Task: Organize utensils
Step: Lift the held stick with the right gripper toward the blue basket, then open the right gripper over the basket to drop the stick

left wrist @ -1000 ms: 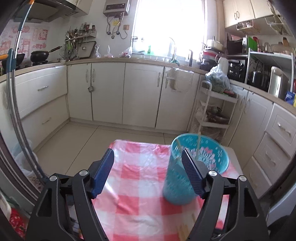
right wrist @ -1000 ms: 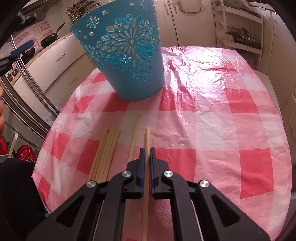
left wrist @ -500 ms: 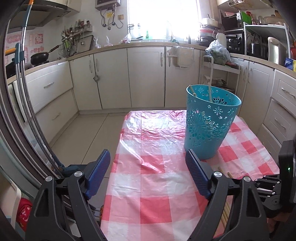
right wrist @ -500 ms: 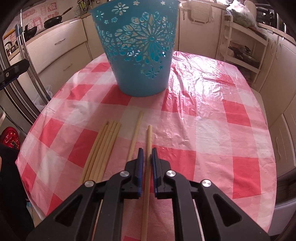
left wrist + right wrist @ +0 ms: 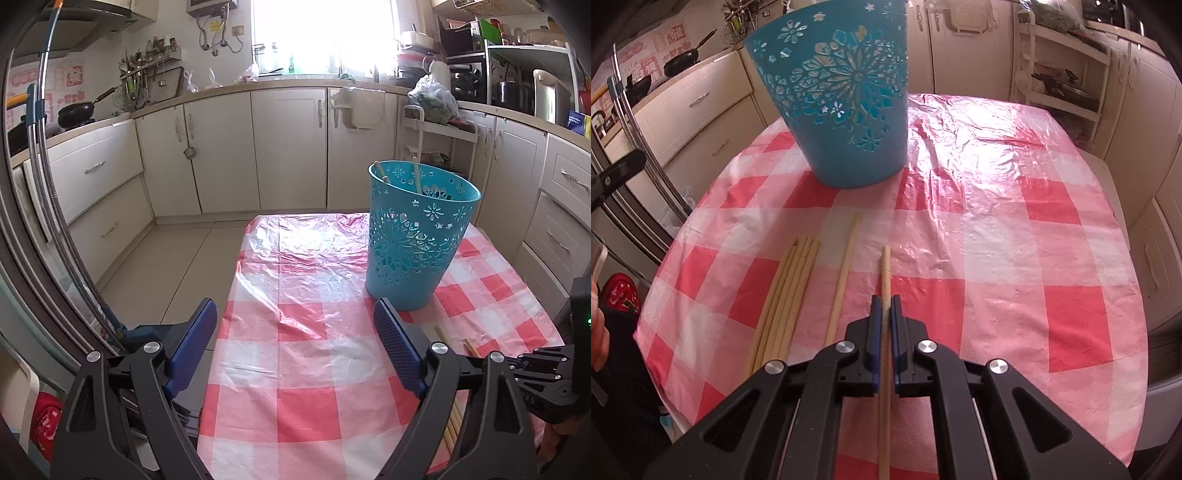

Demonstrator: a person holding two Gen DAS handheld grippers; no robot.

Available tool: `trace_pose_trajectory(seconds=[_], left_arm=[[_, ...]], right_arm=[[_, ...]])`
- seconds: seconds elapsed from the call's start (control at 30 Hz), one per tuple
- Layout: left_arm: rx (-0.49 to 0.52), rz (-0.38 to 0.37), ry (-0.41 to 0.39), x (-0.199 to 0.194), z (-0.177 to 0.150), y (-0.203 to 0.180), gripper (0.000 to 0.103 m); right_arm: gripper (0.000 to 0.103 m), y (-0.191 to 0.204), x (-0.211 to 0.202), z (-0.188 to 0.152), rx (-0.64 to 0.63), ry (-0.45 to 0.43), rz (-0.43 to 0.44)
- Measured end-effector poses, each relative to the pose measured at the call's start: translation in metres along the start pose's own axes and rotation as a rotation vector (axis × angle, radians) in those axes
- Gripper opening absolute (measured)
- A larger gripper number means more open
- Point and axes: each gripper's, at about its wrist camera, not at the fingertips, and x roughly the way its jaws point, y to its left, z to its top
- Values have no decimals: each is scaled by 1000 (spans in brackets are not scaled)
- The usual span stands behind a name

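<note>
A teal cut-out basket stands on the red-and-white checked tablecloth, with two chopsticks sticking up inside it. My left gripper hovers over the cloth short of the basket; its jaws are opening and nothing is between them. In the right wrist view my right gripper is shut on one wooden chopstick that points toward the basket. A bundle of several chopsticks and a single chopstick lie on the cloth to its left.
The table's left edge drops to the tiled floor. Kitchen cabinets ring the room and a white trolley rack stands behind the table. Metal poles rise at the left. A person's hand shows at the far left.
My left gripper has pulled back and down from the basket, which now stands farther off, and its jaws have spread wider. The right gripper stays shut on the chopstick.
</note>
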Motion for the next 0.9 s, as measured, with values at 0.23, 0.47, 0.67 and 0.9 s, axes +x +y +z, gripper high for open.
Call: trace_pose_trajectory(seconds=[0.23, 0.47, 0.67, 0.9], left_arm=[[0, 6, 9, 4, 0, -2, 84], [-1, 13, 10, 5, -1, -2, 86], [-1, 14, 10, 5, -1, -2, 87], [-5, 10, 10, 5, -3, -2, 87]], right_arm=[[6, -4, -32, 4, 66, -84, 142], [6, 6, -72, 15, 67, -211, 229], [6, 4, -102, 35, 83, -298, 271], [6, 8, -128, 74, 82, -406, 305]])
